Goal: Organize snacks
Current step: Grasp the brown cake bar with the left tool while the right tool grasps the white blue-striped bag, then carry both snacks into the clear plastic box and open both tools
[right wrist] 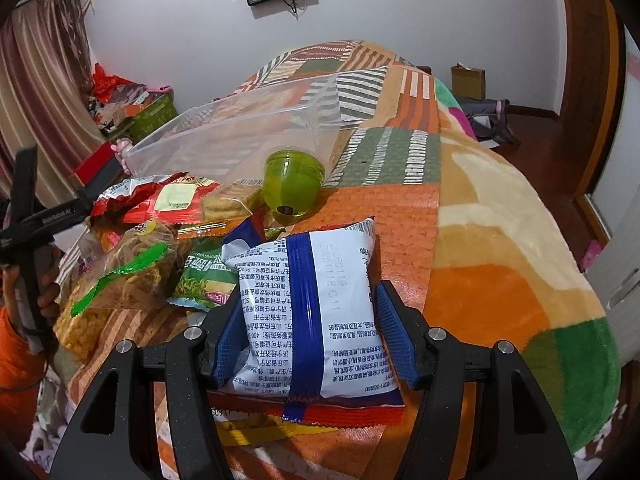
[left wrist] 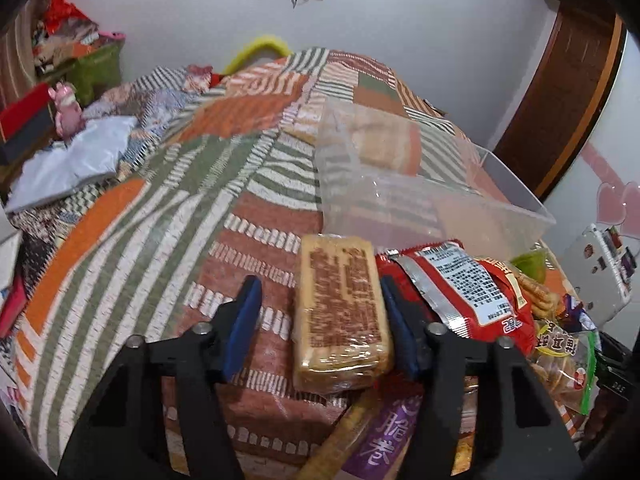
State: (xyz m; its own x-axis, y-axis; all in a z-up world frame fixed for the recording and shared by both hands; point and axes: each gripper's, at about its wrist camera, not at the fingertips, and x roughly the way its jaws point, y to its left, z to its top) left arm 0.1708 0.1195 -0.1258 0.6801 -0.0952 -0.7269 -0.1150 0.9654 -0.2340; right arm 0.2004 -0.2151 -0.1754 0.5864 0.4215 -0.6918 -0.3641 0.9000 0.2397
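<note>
My left gripper [left wrist: 320, 320] is open around a tan cracker pack [left wrist: 340, 312] lying on the quilt; its right finger touches the pack, its left finger stands well apart. A red snack bag [left wrist: 460, 284] lies to the right of the pack. My right gripper [right wrist: 310, 332] has its blue pads against both sides of a white and blue snack bag [right wrist: 308, 308]. A clear plastic bin [left wrist: 420, 184] sits beyond the snacks; it also shows in the right wrist view [right wrist: 240, 132]. A green jelly cup [right wrist: 292, 184] lies on its side by the bin.
A pile of snack bags [right wrist: 132, 264] lies left of the right gripper, with red and yellow wrappers [right wrist: 320, 416] under the white bag. The patchwork quilt [left wrist: 160, 208] covers the bed. Clutter and boxes [left wrist: 60, 60] stand at the far left. A wooden door [left wrist: 560, 92] is at the right.
</note>
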